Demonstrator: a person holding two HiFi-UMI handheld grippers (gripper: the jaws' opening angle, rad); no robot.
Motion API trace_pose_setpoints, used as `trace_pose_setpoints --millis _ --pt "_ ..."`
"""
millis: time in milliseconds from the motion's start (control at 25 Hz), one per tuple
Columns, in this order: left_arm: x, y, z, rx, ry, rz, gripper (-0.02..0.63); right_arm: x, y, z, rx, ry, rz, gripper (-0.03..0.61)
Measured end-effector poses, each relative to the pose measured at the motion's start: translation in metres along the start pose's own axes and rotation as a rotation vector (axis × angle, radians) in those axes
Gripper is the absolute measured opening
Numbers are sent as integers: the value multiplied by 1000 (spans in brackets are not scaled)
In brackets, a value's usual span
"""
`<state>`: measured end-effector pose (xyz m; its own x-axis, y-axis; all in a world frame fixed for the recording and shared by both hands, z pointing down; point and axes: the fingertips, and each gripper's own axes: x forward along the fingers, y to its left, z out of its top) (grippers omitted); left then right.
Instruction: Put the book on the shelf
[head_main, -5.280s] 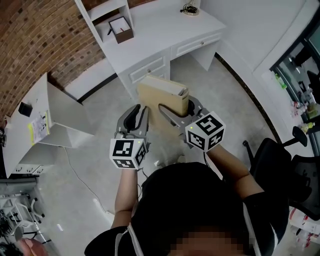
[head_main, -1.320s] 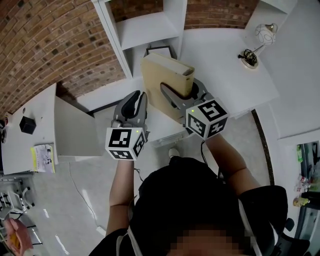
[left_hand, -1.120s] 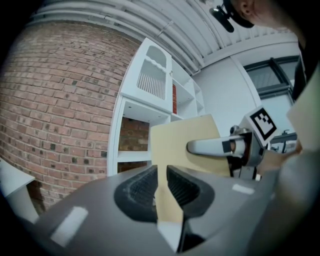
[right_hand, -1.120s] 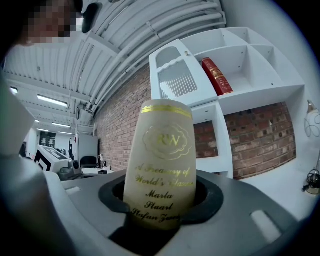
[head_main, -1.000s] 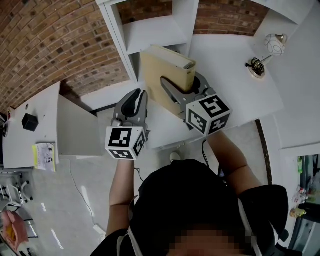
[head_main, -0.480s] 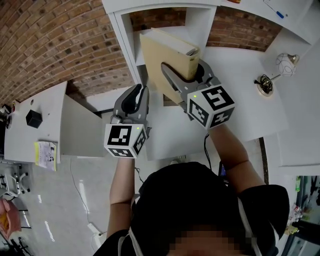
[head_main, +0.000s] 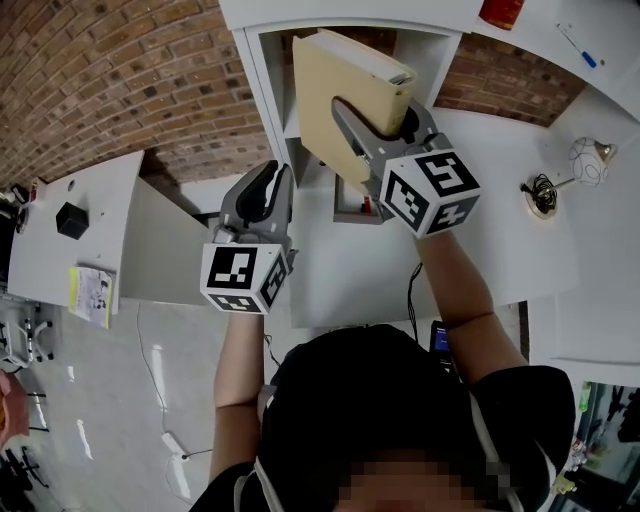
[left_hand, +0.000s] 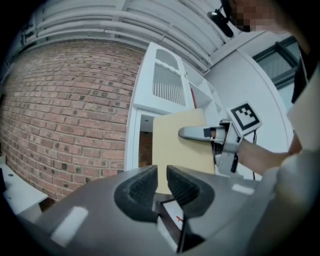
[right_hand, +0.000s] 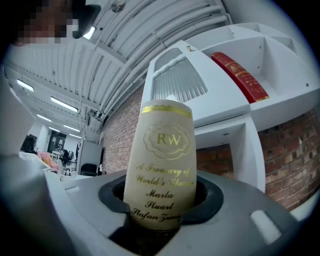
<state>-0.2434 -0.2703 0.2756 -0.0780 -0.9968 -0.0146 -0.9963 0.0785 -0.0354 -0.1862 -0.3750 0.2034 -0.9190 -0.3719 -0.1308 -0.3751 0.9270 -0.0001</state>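
1. Right tool (head_main: 378, 112): the jaws stand wide and are clamped on the book (head_main: 340, 80), one jaw against each cover. The marker cube sits at the rear of the tool, nearest the person.
2. Book: thick, cream-coloured and held on end. In the right gripper view its spine, with gold lettering, faces back toward the right tool, and its lower end sits deep between the jaws.
3. Shelf (head_main: 268, 95): a white unit directly ahead of the right tool. The far end of the book lies at the mouth of an open compartment. Whether it has passed inside cannot be told.
4. Left tool (head_main: 264, 188): the jaws are drawn almost together with nothing between them. It is held to the left of the right tool and nearer the person, apart from the book and touching nothing.
5. Brick wall (head_main: 120, 80): it lies beyond and to the left of the left tool, and shows again through the back of the shelf.
6. Bench (head_main: 490, 210): a white surface beneath and to the right of the right tool. A small round lamp (head_main: 588, 160) stands on it, well to the right.
7. Red book (right_hand: 240, 75): it lies tilted on a higher level of the shelf, above and to the right of the right tool.
8. Black box (head_main: 70, 220): it sits on a separate white surface far to the left of the left tool.
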Motion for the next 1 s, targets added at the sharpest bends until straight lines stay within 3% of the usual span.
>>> trace_pose_setpoints --millis 120,400,1000 --pt "0 4 2 9 -2 16 46 7 1 2 47 0 26 232" --pt "1 18 4 4 1 48 46 16 3 7 2 11 31 232" --pt "16 9 -7 3 17 39 46 25 -8 -4 -46 9 25 231"
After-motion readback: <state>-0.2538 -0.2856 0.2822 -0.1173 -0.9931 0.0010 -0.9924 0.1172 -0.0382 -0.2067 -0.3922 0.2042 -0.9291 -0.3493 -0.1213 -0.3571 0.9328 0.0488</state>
